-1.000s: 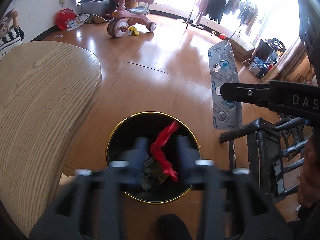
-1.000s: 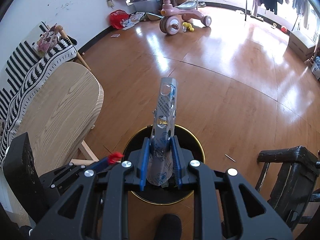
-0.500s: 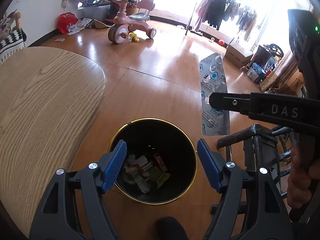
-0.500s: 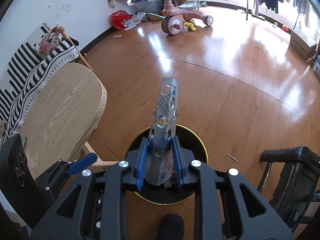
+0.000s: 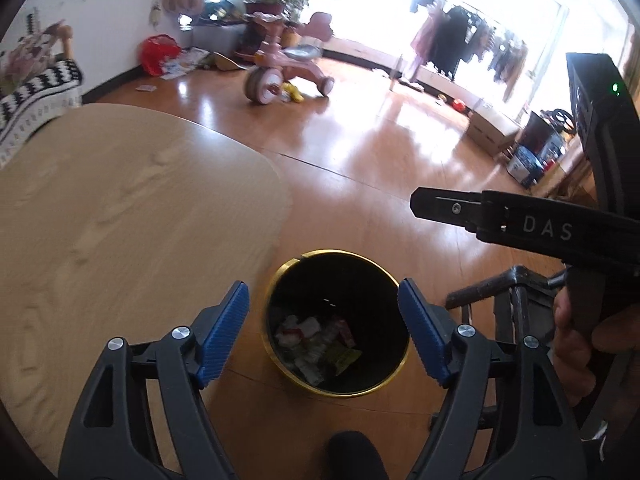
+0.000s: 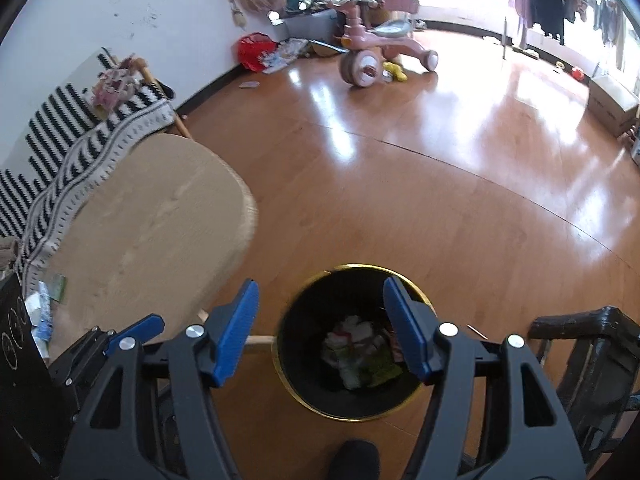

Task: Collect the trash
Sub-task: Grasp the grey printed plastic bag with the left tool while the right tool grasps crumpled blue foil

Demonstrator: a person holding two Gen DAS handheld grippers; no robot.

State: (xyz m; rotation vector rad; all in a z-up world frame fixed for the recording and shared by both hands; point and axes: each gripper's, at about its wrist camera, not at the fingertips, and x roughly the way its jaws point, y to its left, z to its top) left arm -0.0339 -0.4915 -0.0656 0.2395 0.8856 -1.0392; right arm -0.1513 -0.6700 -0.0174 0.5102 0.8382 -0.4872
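Two grippers, both with jaws apart and nothing between them, above a bin of trash.

The left gripper (image 5: 322,328) and the right gripper (image 6: 320,326) have just been opening. Below and beyond their blue ribbed pads (image 6: 236,332) stands the round black gold-rimmed wastebin (image 5: 337,322), crumpled white and yellow-green wrappers (image 6: 360,350) lying at its bottom. Left of the jaws sits a pale oval wooden tabletop (image 5: 120,216); right, a dark wooden chair (image 6: 584,356).
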